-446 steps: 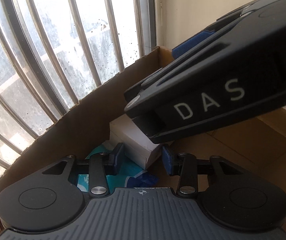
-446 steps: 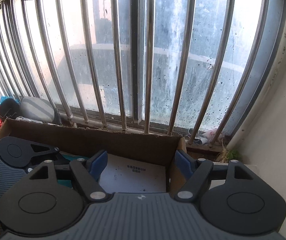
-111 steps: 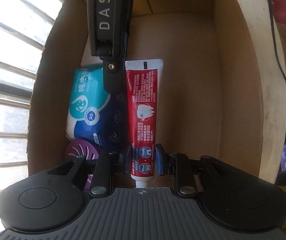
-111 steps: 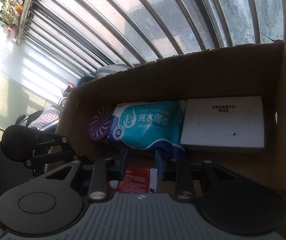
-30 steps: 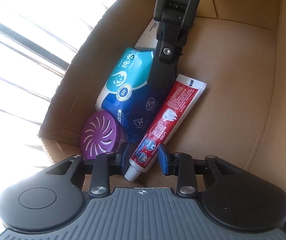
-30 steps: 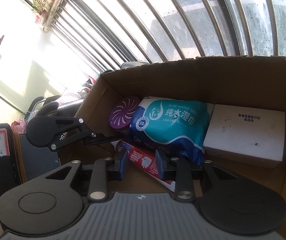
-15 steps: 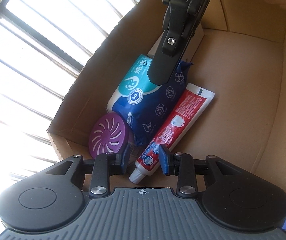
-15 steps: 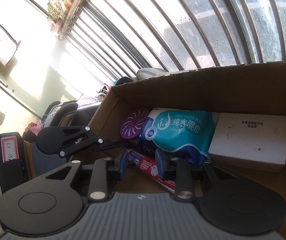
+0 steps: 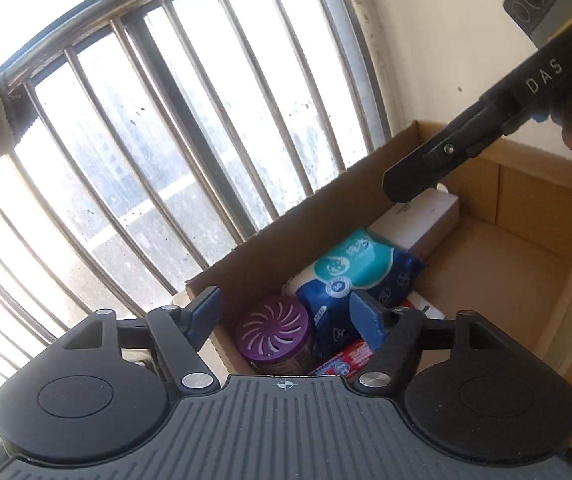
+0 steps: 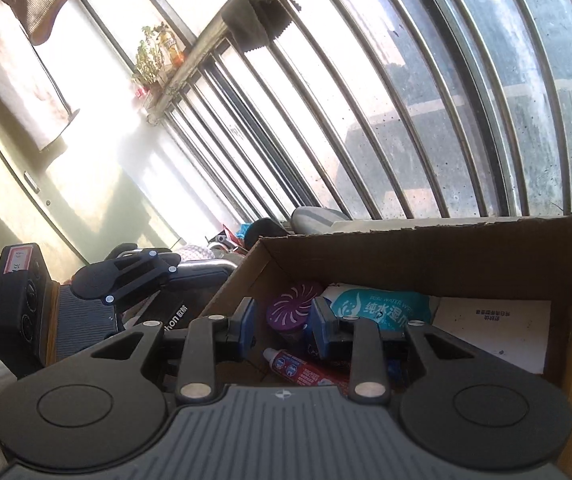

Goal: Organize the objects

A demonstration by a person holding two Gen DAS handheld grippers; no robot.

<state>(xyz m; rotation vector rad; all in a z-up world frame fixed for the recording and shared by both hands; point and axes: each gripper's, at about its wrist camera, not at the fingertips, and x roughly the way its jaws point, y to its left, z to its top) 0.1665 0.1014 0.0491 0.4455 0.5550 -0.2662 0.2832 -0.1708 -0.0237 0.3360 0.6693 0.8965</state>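
Note:
A cardboard box [image 9: 525, 264] by the barred window holds a purple round air freshener [image 9: 273, 334], a blue-green wet-wipe pack [image 9: 355, 270], a white box [image 9: 417, 220] and a red toothpaste tube [image 9: 341, 362]. The same items show in the right wrist view: freshener [image 10: 291, 306], wipes [image 10: 381, 308], white box [image 10: 493, 328], toothpaste [image 10: 301, 370]. My left gripper [image 9: 286, 314] is open and empty, raised above the box's near end. My right gripper [image 10: 282, 328] is open and empty above the box; it also shows in the left wrist view [image 9: 473, 136].
Metal window bars [image 9: 190, 128] run along the box's far side. A white wall [image 9: 437, 40] stands behind the box. In the right wrist view, clutter and a grey object [image 10: 317, 216] lie on the sill left of the box [image 10: 485, 248].
Both grippers have lifted up and back from the box and opened wider. The toothpaste tube stays lying in the box beside the wipes.

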